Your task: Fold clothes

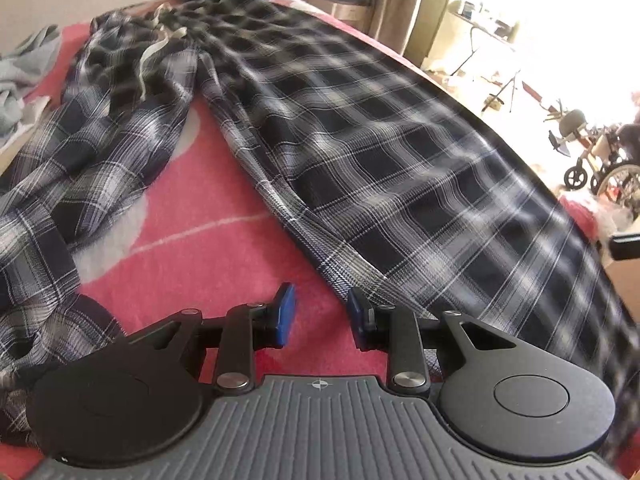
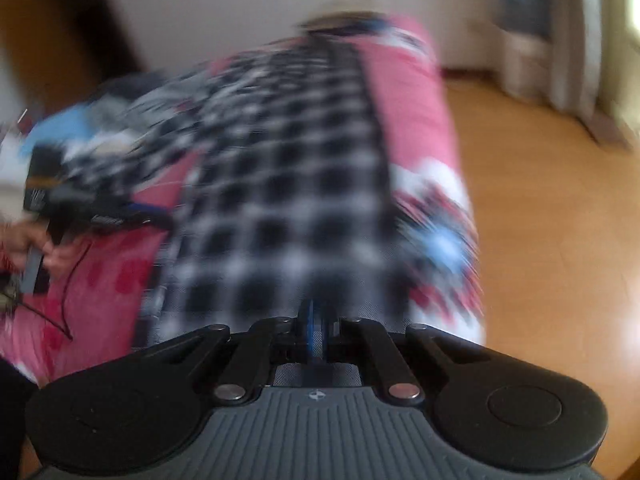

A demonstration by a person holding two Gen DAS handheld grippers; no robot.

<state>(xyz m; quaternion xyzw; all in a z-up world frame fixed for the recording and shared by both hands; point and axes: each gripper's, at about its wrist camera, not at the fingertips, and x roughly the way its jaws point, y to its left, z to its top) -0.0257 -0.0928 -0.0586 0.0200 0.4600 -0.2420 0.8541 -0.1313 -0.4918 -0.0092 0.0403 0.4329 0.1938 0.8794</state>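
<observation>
On my left, the left gripper (image 1: 321, 316) hovered with fingers apart and empty over the pink blanket (image 1: 208, 248) — beside the plaid trousers (image 1: 360, 152) spread across the bed. My right gripper (image 2: 318, 326) had its fingers clamped on the trousers' hem — that view was blurred.

Your left gripper (image 1: 320, 318) has black linkage arms, silver pivot screws, blue pads (image 1: 286, 314), two round black discs and a ribbed grey base bearing a small crosshair mark. Your right gripper (image 2: 318, 326) is built the same, blue-padded too.
</observation>
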